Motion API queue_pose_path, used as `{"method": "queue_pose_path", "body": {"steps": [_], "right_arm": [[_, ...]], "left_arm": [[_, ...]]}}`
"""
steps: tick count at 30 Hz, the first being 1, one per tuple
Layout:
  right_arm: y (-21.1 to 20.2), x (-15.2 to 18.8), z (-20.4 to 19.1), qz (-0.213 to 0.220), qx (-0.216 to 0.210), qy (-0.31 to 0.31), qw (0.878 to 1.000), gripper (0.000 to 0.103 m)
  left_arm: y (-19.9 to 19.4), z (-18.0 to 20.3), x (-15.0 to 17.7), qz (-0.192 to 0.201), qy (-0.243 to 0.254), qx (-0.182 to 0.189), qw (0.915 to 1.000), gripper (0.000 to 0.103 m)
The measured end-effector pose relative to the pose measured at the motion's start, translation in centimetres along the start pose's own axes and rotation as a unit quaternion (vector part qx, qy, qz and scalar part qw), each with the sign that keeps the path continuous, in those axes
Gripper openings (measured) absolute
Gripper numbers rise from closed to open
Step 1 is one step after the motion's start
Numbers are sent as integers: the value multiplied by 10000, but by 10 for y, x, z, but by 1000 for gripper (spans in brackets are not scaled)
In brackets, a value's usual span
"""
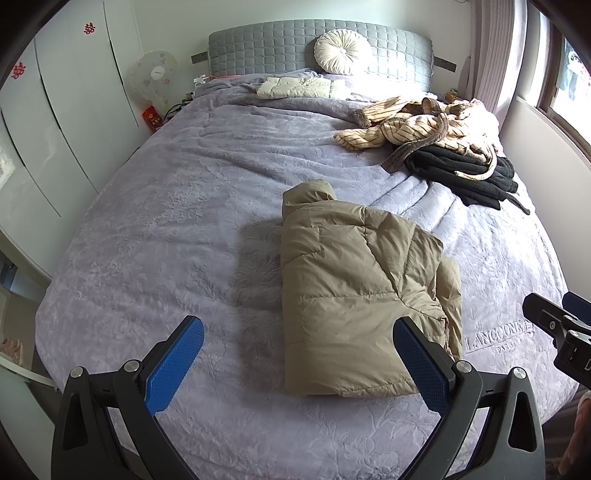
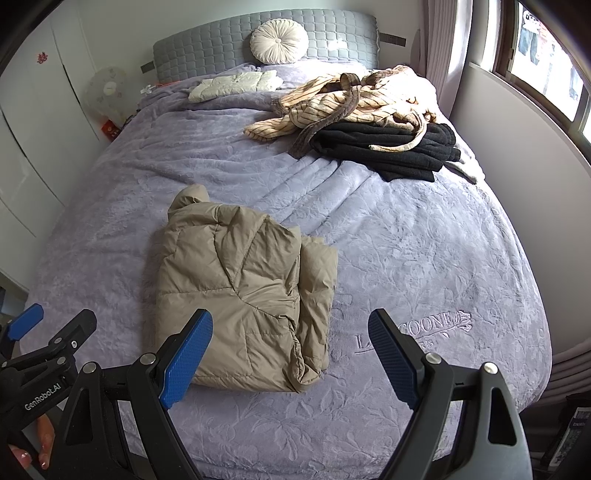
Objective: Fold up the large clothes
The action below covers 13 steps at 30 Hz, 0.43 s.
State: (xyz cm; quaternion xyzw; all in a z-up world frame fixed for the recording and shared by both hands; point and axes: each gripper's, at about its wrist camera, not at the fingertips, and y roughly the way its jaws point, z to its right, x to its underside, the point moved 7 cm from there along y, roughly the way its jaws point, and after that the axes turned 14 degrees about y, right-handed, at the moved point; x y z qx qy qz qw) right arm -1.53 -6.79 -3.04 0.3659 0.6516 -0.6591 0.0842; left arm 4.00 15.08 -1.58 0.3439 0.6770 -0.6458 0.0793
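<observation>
Lavender bedspread (image 1: 147,229) carries a folded tan jacket (image 1: 354,291); left tongs (image 1: 297,363) and right tongs (image 2: 290,356) gape wide, empty.

Read "LANCOONE" with a smaller "PARIS" beneath, embossed on the lilac bedspread (image 1: 499,336) at the lower right of the left wrist view, and partly hidden behind a blue pad at the lower right of the right wrist view. Found "GenRobot.AI" in white on the black body of the left gripper (image 2: 41,396) at the lower left of the right wrist view. Noted red double-happiness signs (image 1: 89,28) on the white wardrobe doors, upper left.
</observation>
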Motion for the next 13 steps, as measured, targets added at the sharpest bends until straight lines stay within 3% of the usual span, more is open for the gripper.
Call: {"method": "queue_pose_path", "body": {"steps": [13], "right_arm": [[-2,4,-1,-13,6,10,10000,88]], "left_arm": [[-11,-2,4,54,-12,-38,10000,102]]}}
